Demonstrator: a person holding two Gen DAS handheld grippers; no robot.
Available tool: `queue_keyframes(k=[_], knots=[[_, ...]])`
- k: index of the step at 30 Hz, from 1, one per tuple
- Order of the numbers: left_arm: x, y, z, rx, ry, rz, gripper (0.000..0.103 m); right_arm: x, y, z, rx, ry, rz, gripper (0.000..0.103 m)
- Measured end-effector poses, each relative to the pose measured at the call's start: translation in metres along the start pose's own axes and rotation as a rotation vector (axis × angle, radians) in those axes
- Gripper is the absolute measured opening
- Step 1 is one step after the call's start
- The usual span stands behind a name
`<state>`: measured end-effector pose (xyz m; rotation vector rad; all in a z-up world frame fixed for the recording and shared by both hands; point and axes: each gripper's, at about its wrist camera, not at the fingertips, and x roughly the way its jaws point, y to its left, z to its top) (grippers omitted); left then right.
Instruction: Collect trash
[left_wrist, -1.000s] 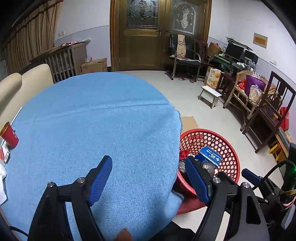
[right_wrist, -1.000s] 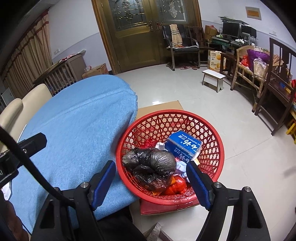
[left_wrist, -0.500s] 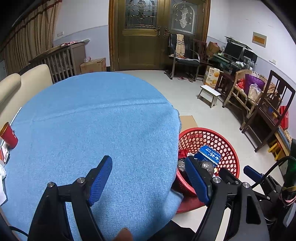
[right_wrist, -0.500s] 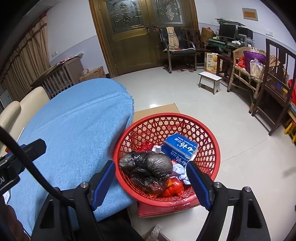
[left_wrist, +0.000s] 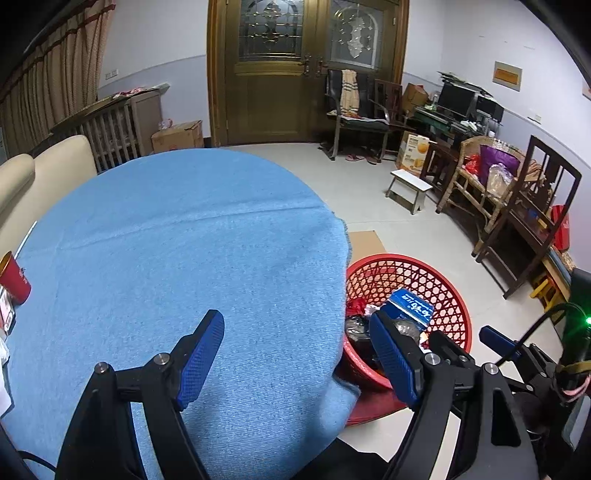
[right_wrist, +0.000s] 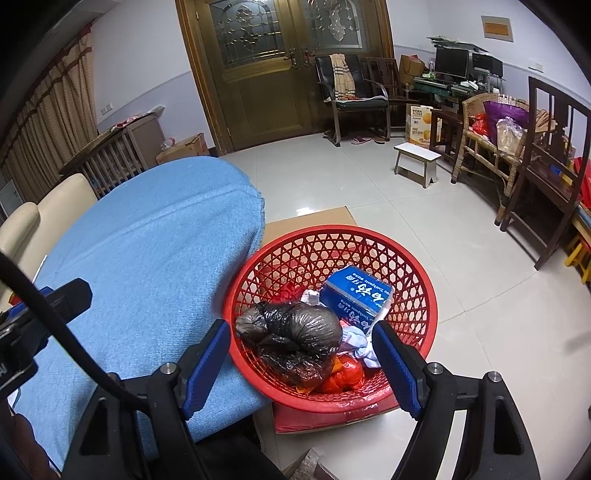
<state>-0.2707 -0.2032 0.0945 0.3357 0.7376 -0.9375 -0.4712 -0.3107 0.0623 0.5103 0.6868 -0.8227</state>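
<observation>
A red mesh basket (right_wrist: 413, 273) stands on the floor beside the blue-clothed table (left_wrist: 177, 251). It holds a black plastic bag (right_wrist: 291, 332), a blue toothpaste box (right_wrist: 356, 297), white paper and red wrappers. My right gripper (right_wrist: 301, 360) is open and empty above the basket's near side. My left gripper (left_wrist: 297, 350) is open and empty over the table's right edge. The basket (left_wrist: 436, 273) and the blue box (left_wrist: 412, 306) also show in the left wrist view. A red cup (left_wrist: 14, 278) stands at the table's far left edge.
A flat cardboard sheet (right_wrist: 310, 221) lies under the basket. A small white stool (right_wrist: 417, 162), wooden chairs (right_wrist: 550, 147) and a wicker bench stand to the right. A cream sofa (left_wrist: 44, 173) lies behind the table. Wooden doors (left_wrist: 280, 70) are at the back.
Both grippers have drifted slightly; the right wrist view has pulled back a little from the basket. Both grippers stay open and empty.
</observation>
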Motion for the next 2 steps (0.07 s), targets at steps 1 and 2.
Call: queue_keyframes(k=[1,2], knots=[[-0.0007,0.0001,0.0000,0.002,-0.002,-0.004,0.081,0.0003,-0.0003,0.0000,0.001,0.001,-0.001,0.082],[-0.0011,0.0004,0.0000,0.002,-0.002,-0.005,0.081,0.0004,-0.0004,0.0001,0.001,0.002,-0.002,0.082]])
